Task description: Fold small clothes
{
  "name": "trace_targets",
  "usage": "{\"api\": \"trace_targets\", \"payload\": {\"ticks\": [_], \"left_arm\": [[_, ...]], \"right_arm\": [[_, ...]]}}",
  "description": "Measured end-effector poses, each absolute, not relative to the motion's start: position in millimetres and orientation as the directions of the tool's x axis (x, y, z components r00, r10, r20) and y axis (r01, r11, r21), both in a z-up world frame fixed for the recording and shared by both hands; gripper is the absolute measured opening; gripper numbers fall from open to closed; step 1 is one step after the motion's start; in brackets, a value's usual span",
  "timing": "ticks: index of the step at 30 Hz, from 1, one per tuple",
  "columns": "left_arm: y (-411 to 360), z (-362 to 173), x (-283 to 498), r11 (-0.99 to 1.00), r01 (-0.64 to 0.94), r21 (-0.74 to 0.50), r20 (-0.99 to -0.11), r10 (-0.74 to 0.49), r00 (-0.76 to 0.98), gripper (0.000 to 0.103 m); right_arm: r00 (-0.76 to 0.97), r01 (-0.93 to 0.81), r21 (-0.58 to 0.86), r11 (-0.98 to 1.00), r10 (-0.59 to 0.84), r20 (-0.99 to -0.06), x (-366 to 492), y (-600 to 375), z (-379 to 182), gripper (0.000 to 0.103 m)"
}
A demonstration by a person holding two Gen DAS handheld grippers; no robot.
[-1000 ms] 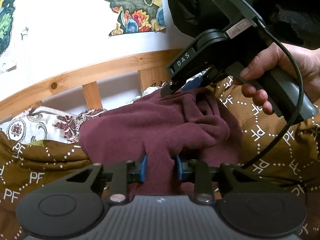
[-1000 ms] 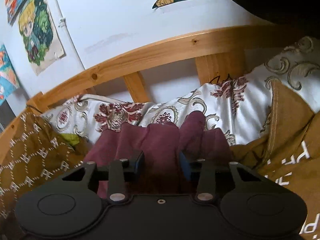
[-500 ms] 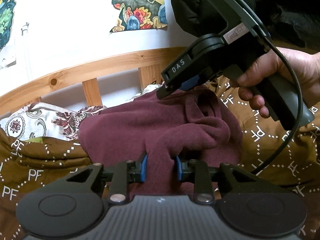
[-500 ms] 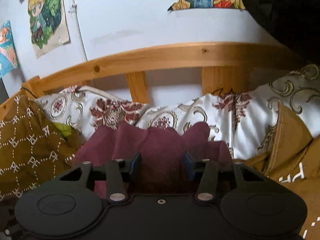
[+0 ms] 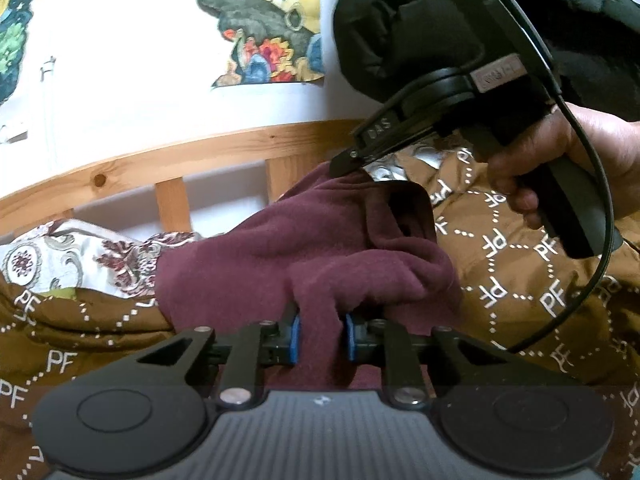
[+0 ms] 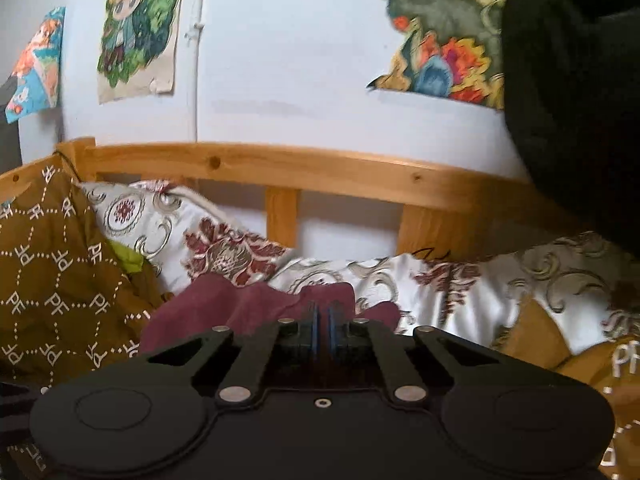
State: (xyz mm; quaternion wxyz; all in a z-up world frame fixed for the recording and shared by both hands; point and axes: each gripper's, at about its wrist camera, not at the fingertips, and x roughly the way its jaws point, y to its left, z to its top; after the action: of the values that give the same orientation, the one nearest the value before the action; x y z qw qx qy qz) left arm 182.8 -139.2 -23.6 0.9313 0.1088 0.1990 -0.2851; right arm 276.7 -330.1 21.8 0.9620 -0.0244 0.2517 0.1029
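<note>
A maroon fleece garment (image 5: pixel 272 264) lies bunched on the brown bedspread (image 5: pixel 520 280). At the near edge my left gripper (image 5: pixel 320 338) has a fold of it between its blue pads (image 5: pixel 295 338); the jaws are closing and press on the cloth. My right gripper (image 5: pixel 346 165), held by a hand (image 5: pixel 592 152), pinches the garment's far edge and holds it raised in a peak. In the right wrist view the right gripper (image 6: pixel 322 318) has its pads almost together, and the maroon garment (image 6: pixel 248 304) bulges just beyond them.
A wooden bed rail (image 5: pixel 224 148) with slats runs behind the garment. A white floral pillow (image 6: pixel 460 292) lies along it. A black sleeve (image 5: pixel 420 32) and the right gripper's cable (image 5: pixel 600 264) hang at the right. Posters (image 6: pixel 136 28) are on the wall.
The right gripper's jaws closed on the garment's far edge and rose, pulling the cloth up into a peak. The left gripper's pads drew slightly closer on the fold; that hand stayed put.
</note>
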Motion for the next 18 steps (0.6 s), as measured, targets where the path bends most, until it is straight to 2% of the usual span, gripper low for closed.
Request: {"api": "trace_targets", "payload": {"ticks": [5,10,15,16,18], "left_arm": [[-154.7,-35.0,173.6,0.786,0.601,0.144,-0.445,-0.491,0.749,0.023],[-169.8,-49.5,166.8,0.777,0.586,0.230,-0.464,-0.441,0.768,0.027],[-169.0,-53.8,166.9,0.770,0.598,0.223,-0.460,-0.457,0.761,0.027],[-169.5,-54.6,166.5,0.770,0.597,0.225,-0.461,-0.456,0.761,0.027],[-171.1,-55.7,165.7,0.769,0.594,0.236,-0.462,-0.449,0.765,0.027]], "right_arm": [[0.847,-0.144,0.034,0.989,0.141,-0.513,260.1,-365.3,11.2,0.001],[0.838,-0.080,0.051,0.995,0.095,-0.537,247.8,-392.2,-3.2,0.000],[0.829,-0.085,0.155,0.984,0.156,-0.537,239.5,-408.5,-8.9,0.001],[0.824,-0.093,0.185,0.978,0.180,-0.538,239.1,-409.1,-8.4,0.006],[0.815,-0.094,0.243,0.965,0.215,-0.538,238.8,-410.6,-7.8,0.027]]}}
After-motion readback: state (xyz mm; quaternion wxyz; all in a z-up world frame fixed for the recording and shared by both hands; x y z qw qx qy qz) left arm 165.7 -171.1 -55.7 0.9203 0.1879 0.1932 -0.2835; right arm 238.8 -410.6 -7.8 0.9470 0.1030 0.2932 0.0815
